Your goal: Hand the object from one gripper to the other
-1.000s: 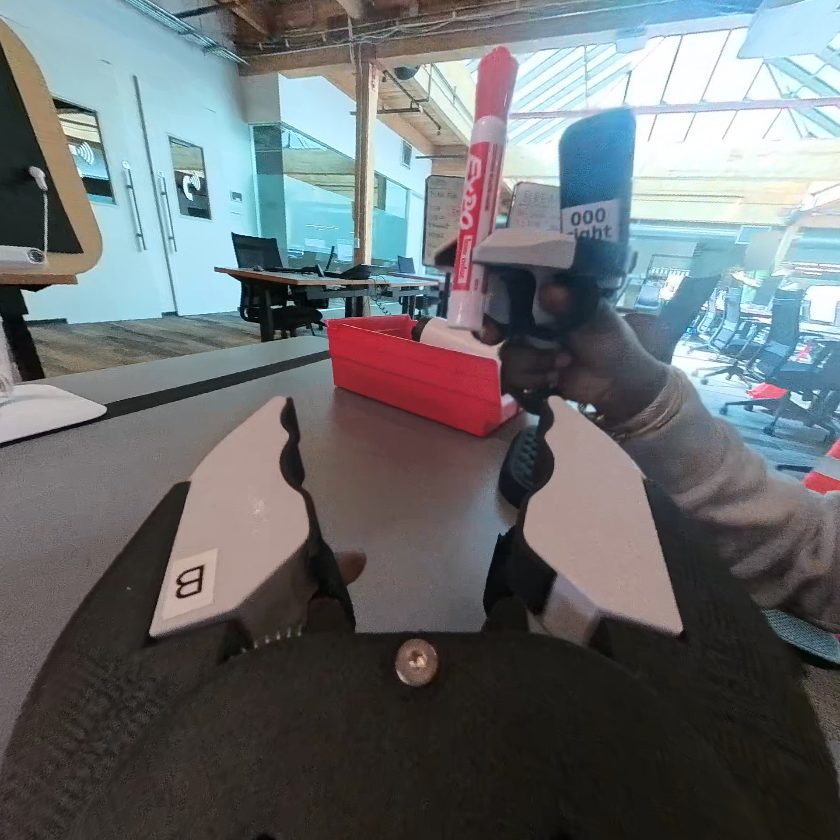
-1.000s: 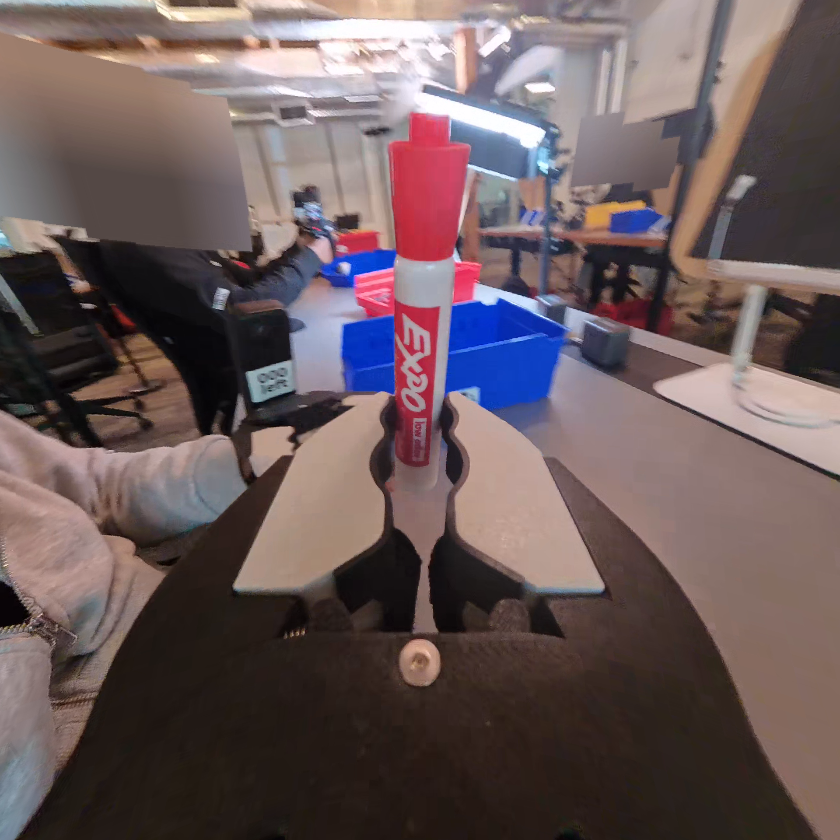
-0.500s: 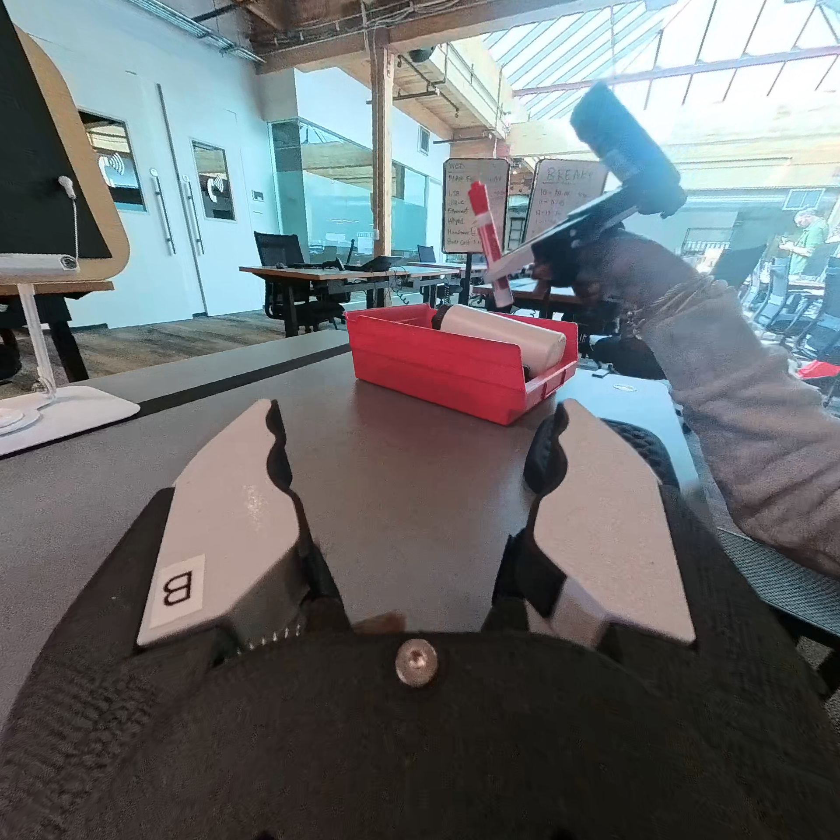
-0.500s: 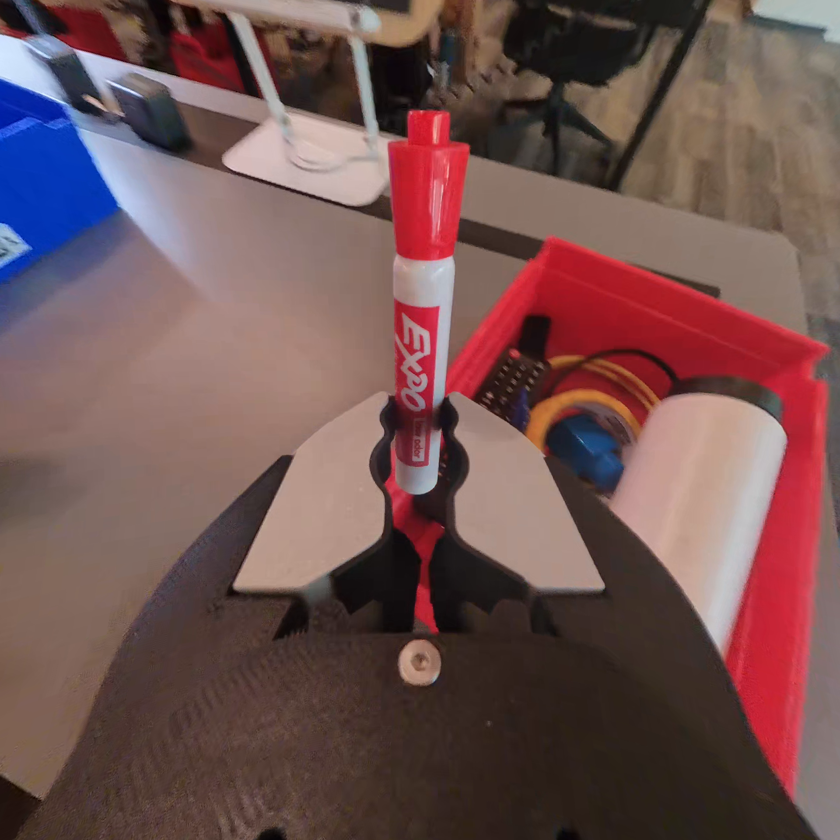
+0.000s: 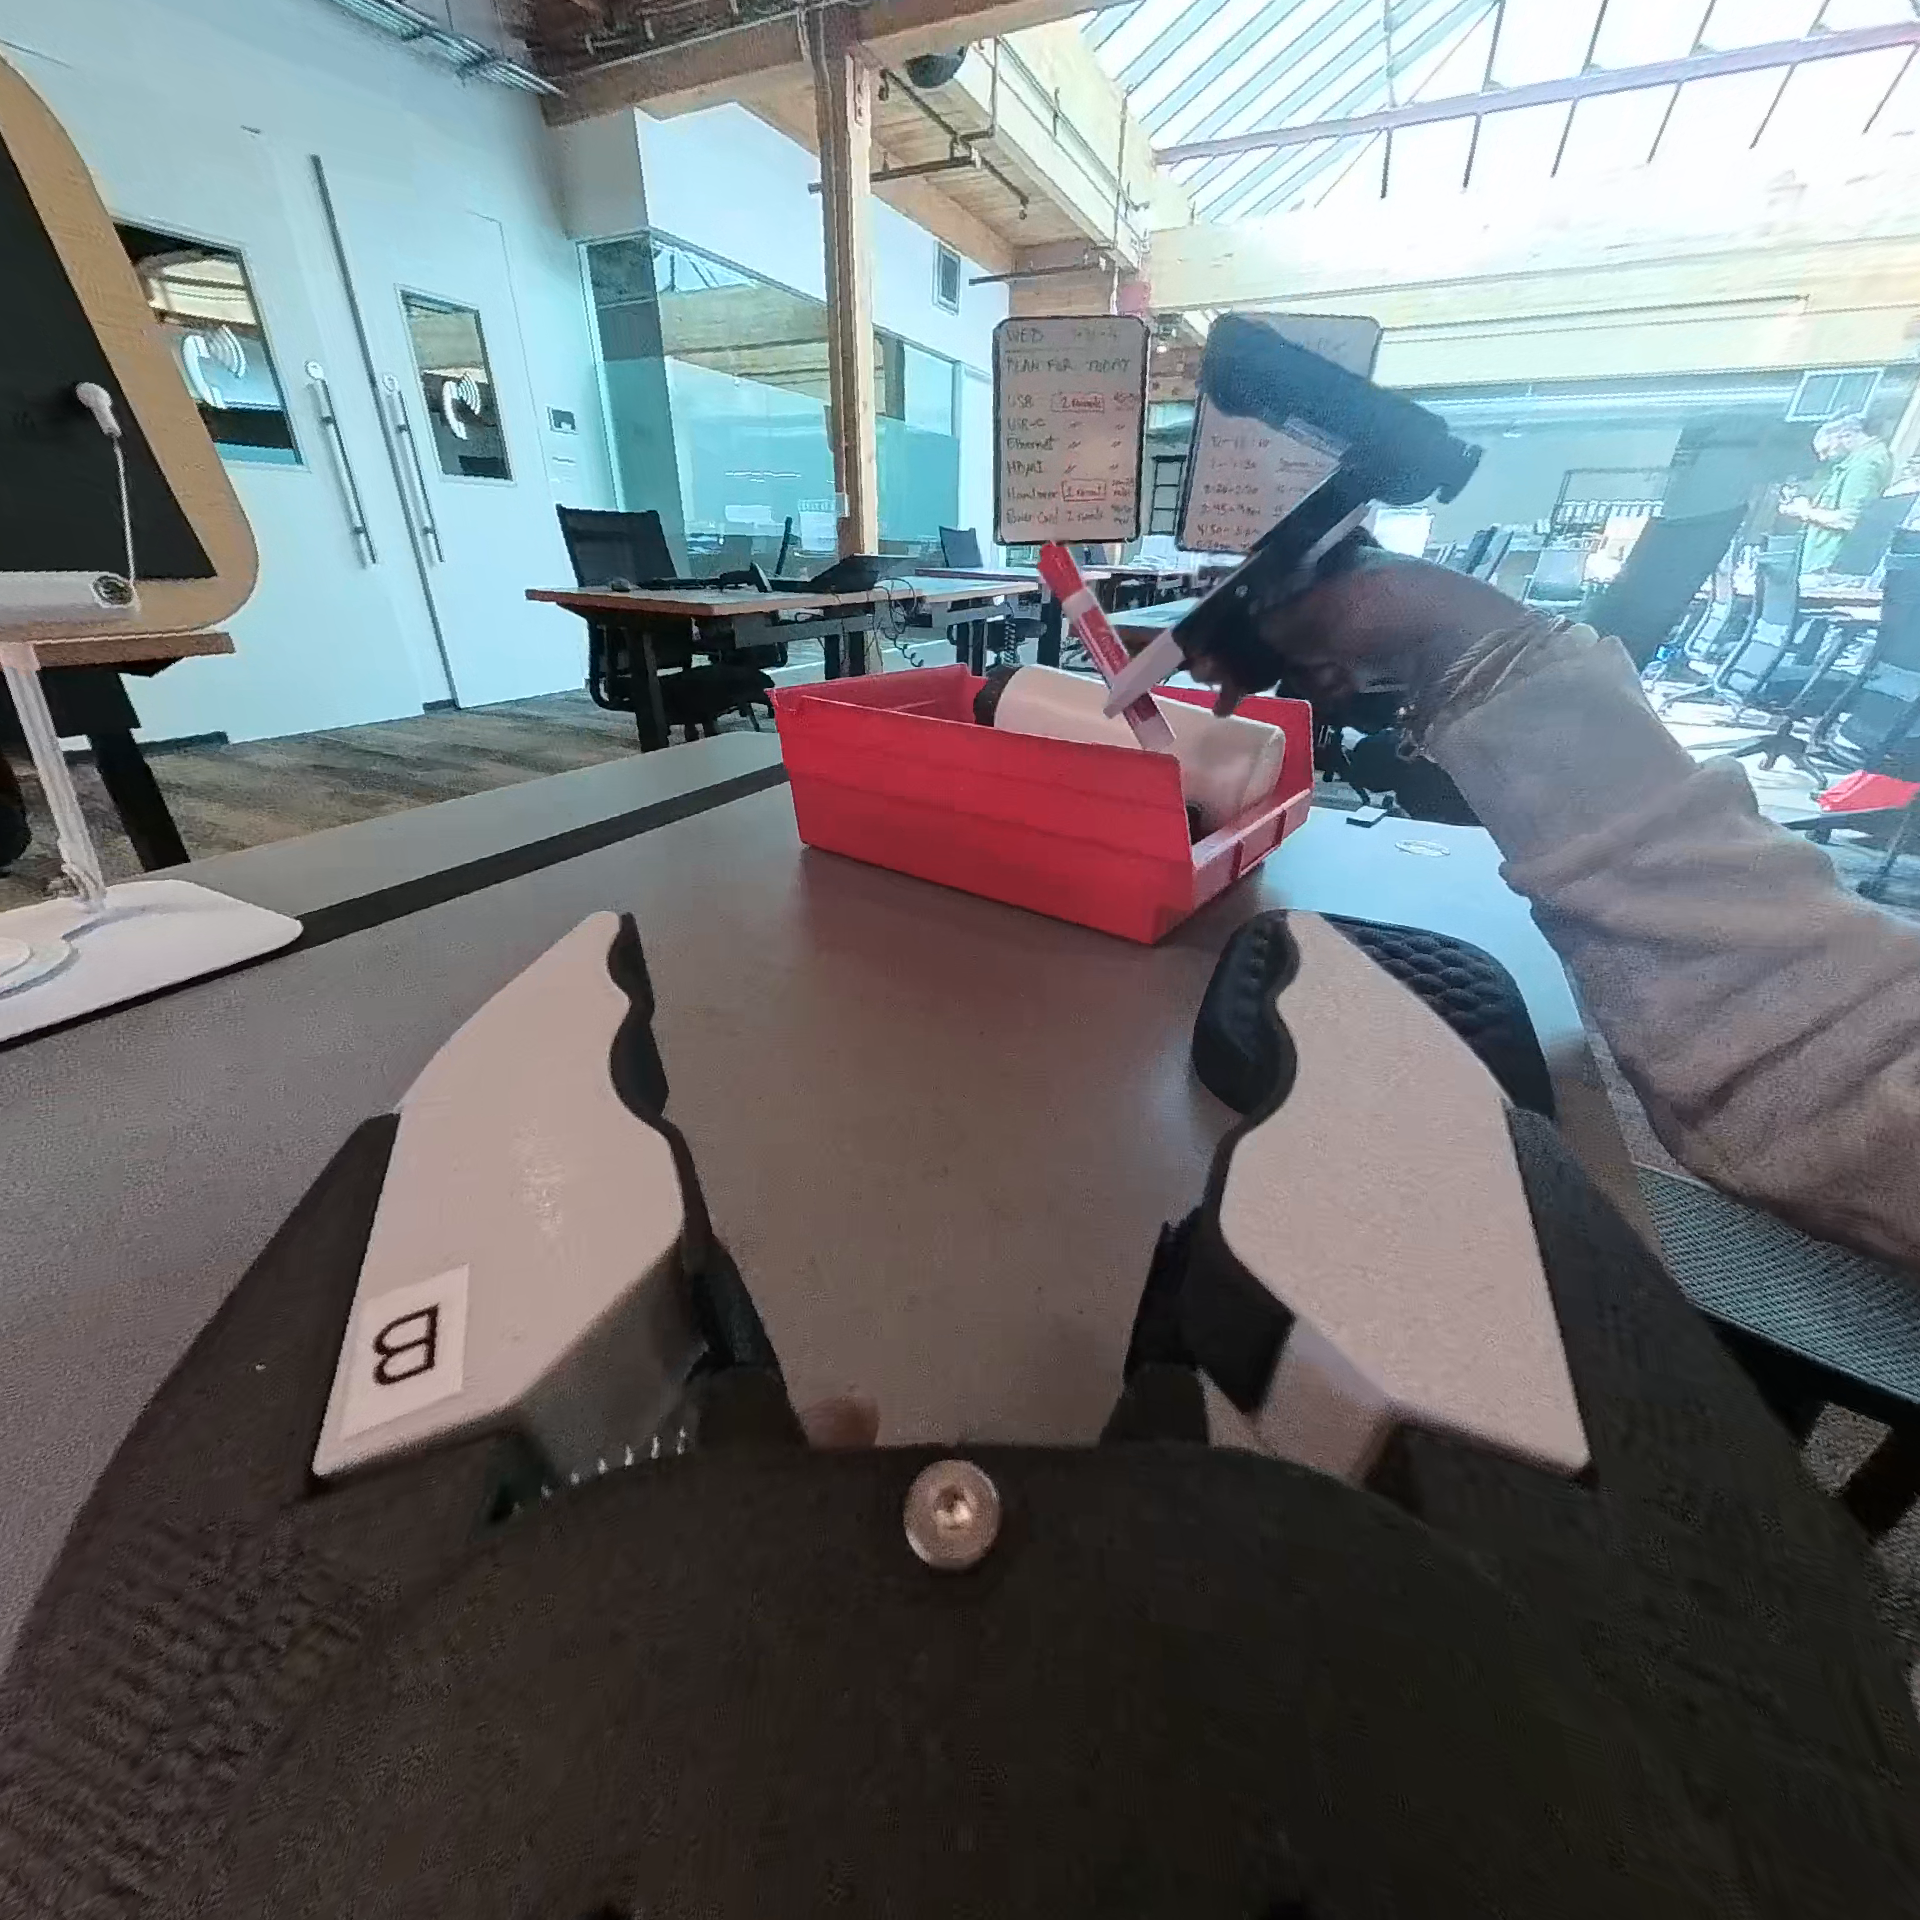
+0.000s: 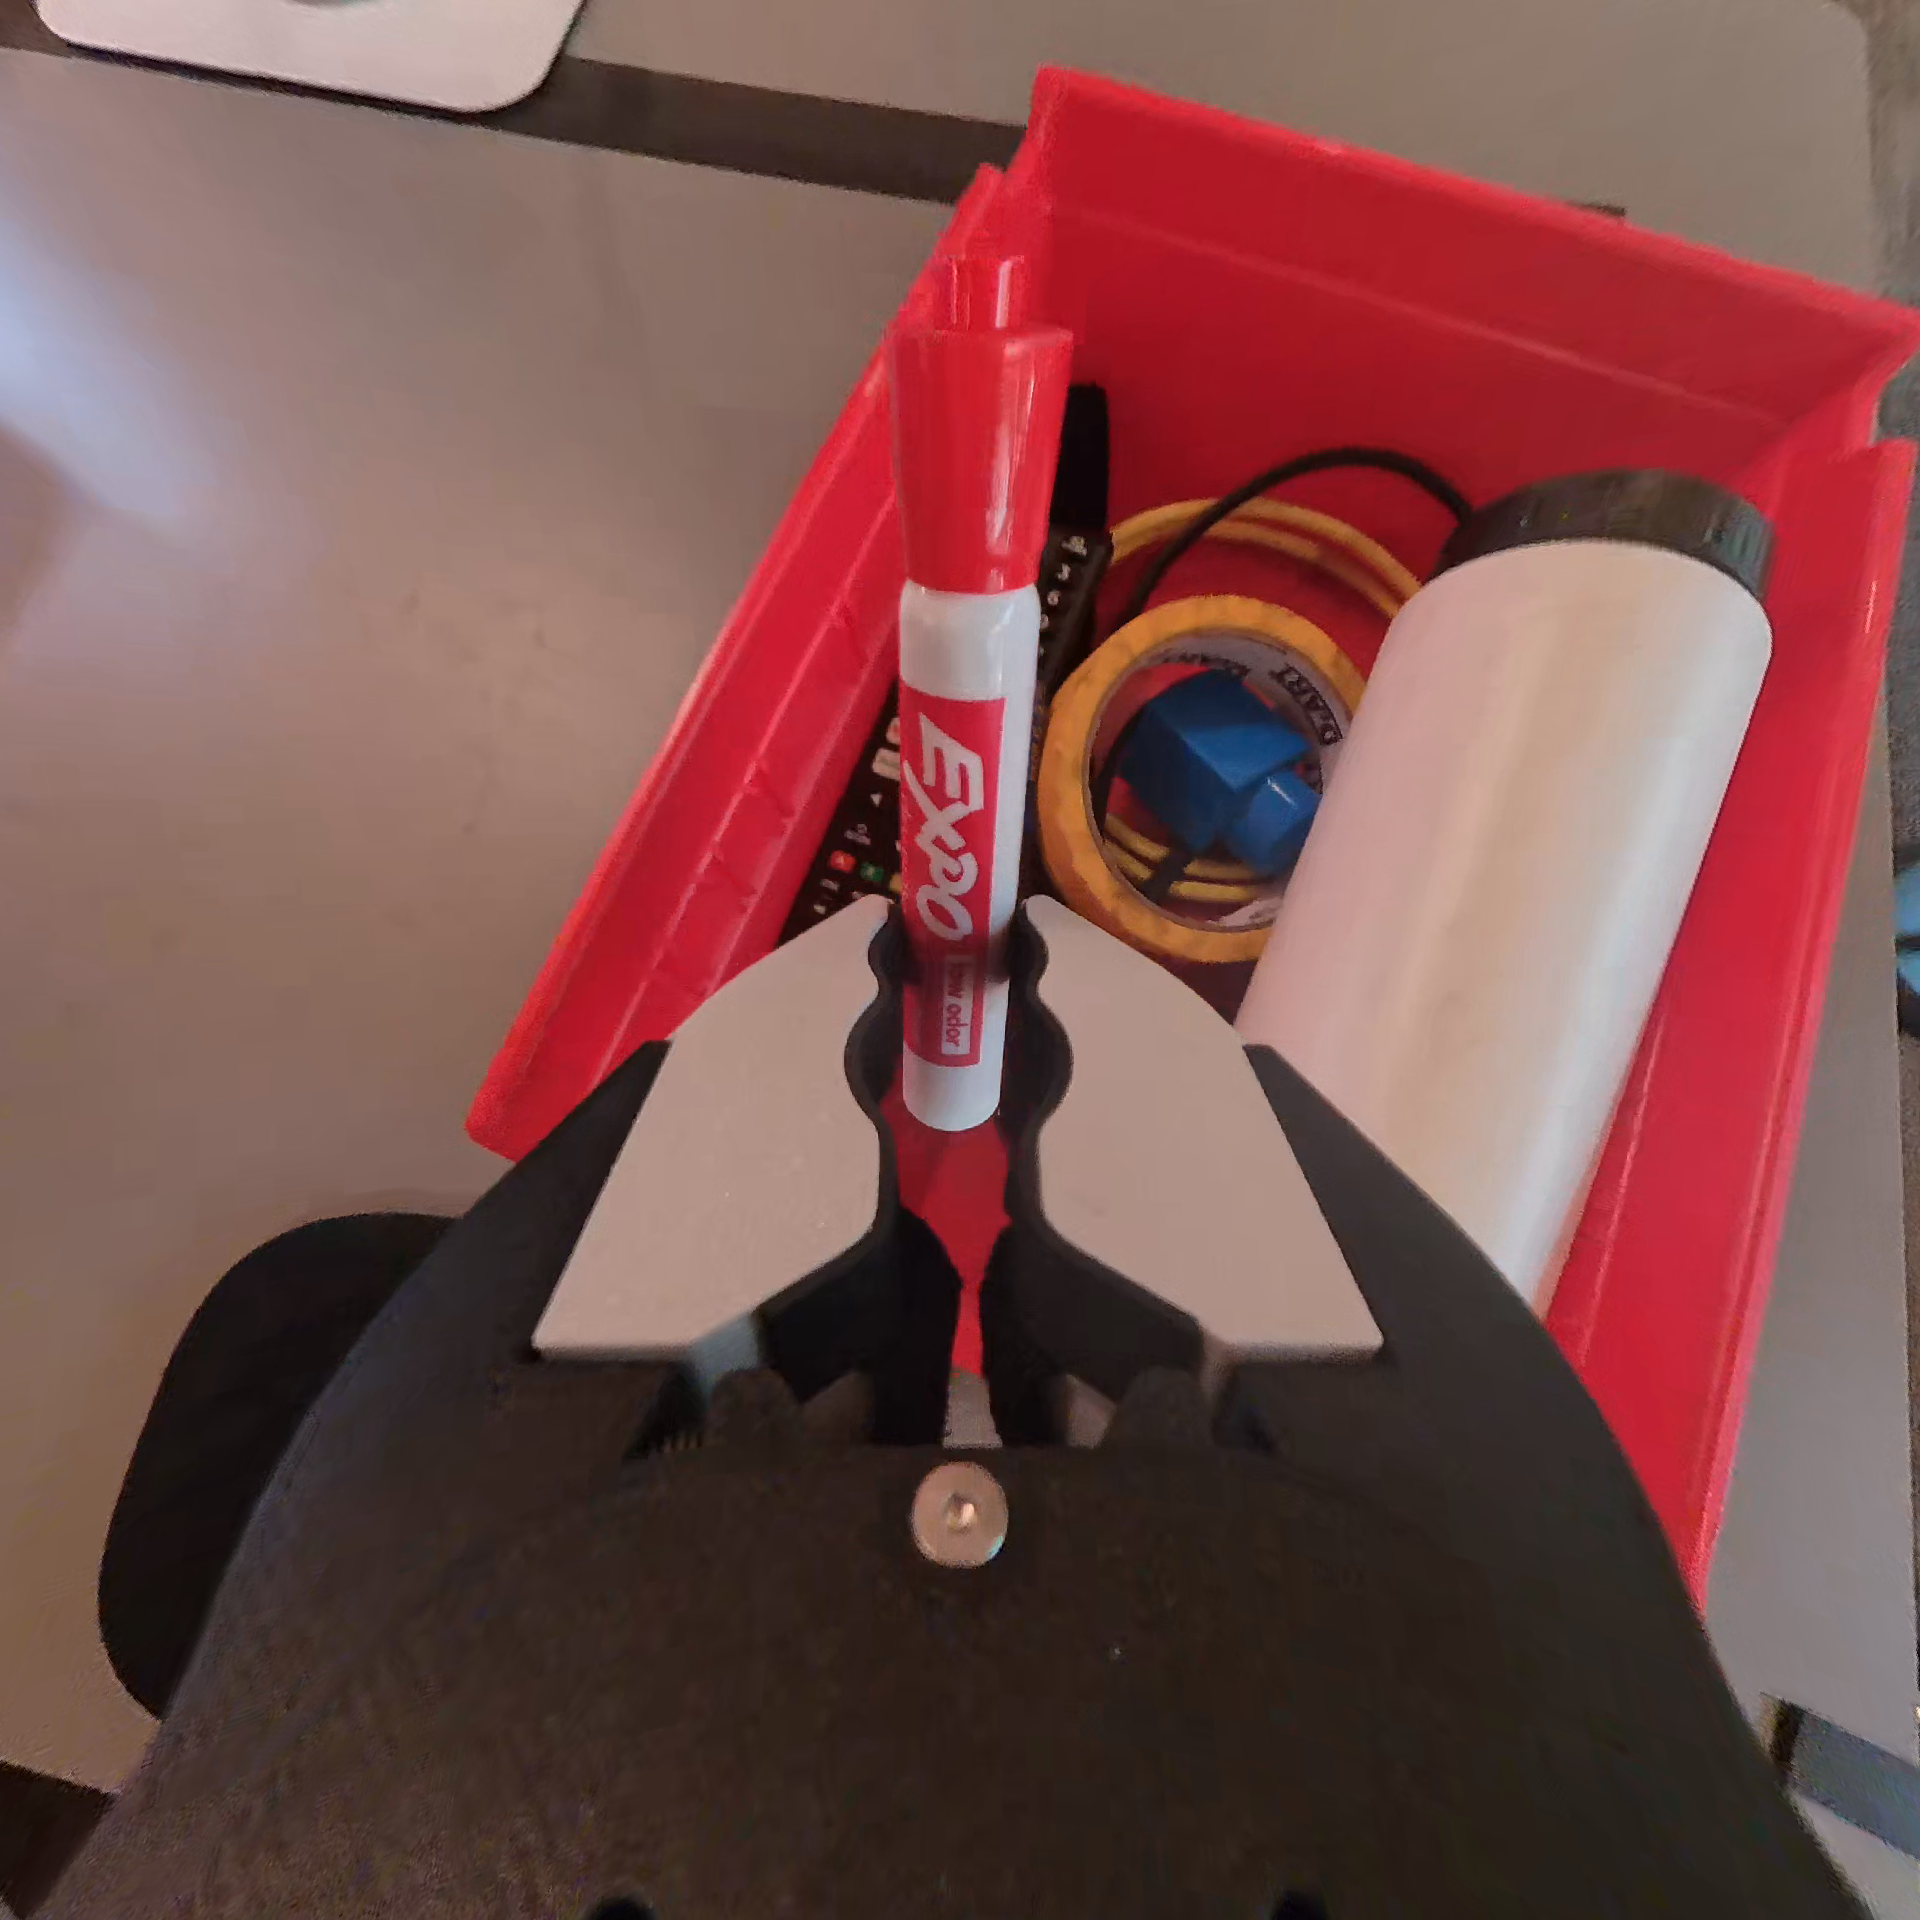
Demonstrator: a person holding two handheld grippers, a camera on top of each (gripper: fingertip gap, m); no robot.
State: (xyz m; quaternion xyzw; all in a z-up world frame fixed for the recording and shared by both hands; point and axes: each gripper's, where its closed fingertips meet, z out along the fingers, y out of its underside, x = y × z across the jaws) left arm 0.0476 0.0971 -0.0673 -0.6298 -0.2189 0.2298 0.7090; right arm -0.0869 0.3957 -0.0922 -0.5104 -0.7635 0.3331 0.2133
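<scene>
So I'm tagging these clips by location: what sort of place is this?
Most likely an open-plan office: rows of desks with black office chairs, freestanding whiteboards, and glass-walled rooms behind.

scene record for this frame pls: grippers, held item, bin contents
left gripper: open, empty, above the grey table
right gripper: shut on red marker, held over the red bin
marker: cap end pointing away from the fingers
bin contents: white bottle lying down, yellow tape roll, blue plug, black remote
</scene>
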